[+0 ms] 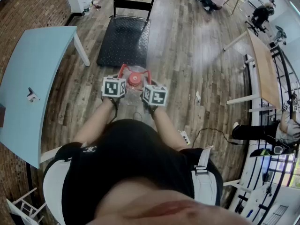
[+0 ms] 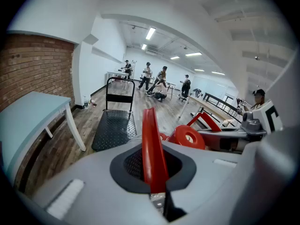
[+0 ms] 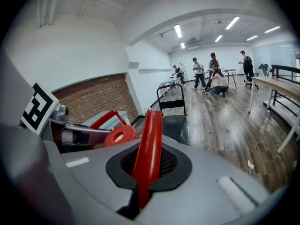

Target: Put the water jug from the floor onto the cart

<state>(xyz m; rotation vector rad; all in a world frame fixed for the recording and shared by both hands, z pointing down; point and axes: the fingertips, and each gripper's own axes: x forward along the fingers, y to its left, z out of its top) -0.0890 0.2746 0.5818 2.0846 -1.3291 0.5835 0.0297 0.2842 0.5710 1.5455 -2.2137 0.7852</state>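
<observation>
My left gripper [image 2: 153,184] is pinched tight on the left handle strap [image 2: 151,144], and my right gripper [image 3: 142,184] is pinched on the right handle strap [image 3: 149,144]. Nothing else is between either pair of jaws. Both straps are thin red plastic and rise on either side of the red cap [image 1: 134,79].

The water jug [image 1: 135,92] hangs or sits dead ahead at 12 o'clock, low between my two marker cubes and over the wood floor [image 1: 187,69]. I can't tell whether its base is touching the floor, since my arms and the cubes hide it. The cart [image 1: 124,41] is also at 12 o'clock, just beyond the jug. Its black deck is bare and its push bar is at the far end. The blue worktop [image 1: 28,78] is off at 9 o'clock, apart from the jug and cart.

Handling, my guess:
- **Weight:** it's a big jug, prob heavy if filled, but the water level isn't visible.
- **Body:** the clear plastic is stiff but smooth, so the grippers would slip on it.
- **Where to hold:** the straps are the only sane grip, w/ one gripper per side as I have it.
- **Risks:** the narrow straps could pivot or slide in the jaws, and sloshing water would tug sideways.
- **The move:** keep both sides level, go slow, and set it down flat on the deck.
</observation>
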